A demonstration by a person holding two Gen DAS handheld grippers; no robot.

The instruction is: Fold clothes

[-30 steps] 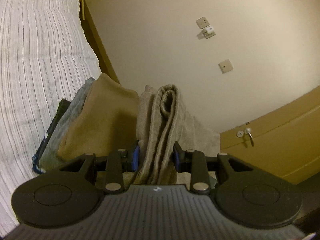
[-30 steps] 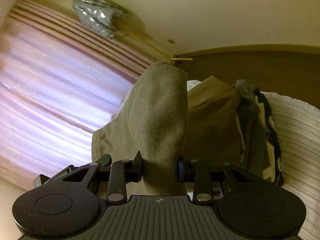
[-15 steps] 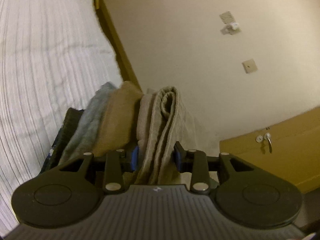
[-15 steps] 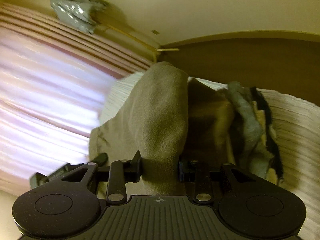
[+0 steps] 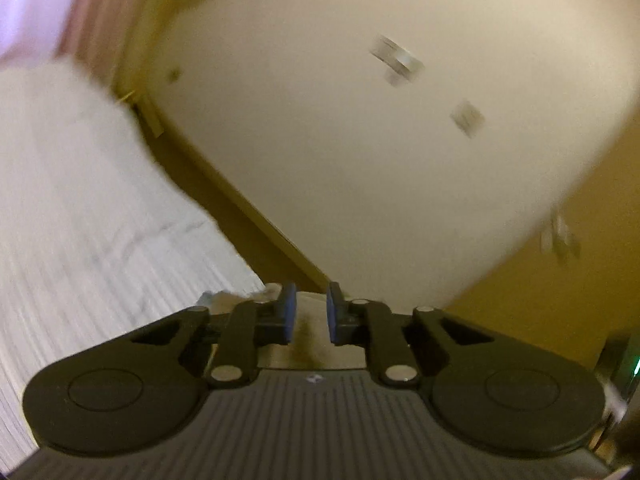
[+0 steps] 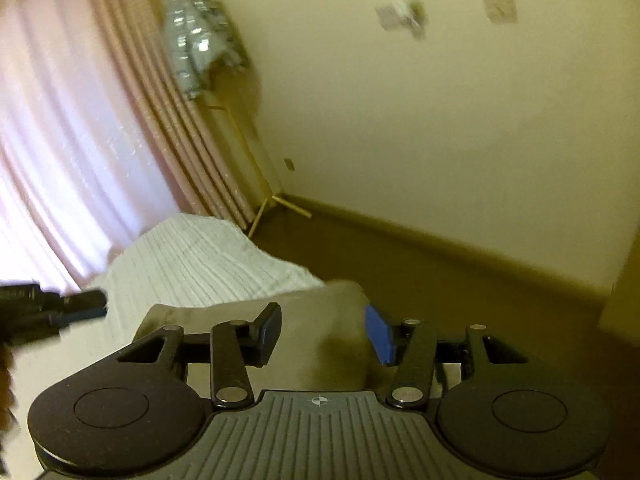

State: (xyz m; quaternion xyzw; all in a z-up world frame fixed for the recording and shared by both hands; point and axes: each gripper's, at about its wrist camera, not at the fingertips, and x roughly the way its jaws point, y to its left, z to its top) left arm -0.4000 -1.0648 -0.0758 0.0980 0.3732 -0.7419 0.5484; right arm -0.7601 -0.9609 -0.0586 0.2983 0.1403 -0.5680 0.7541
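Right wrist: right hand-held gripper (image 6: 323,334) spread wide, khaki garment (image 6: 316,320) loose beneath; left hand-held gripper (image 5: 308,312) narrow.

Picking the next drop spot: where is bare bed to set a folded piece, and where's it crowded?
Free: striped bedcover between the curtain and the beige garment; left wrist view shows more bare cover left of the left gripper. Crowded: under the open right gripper, where the garment lies.
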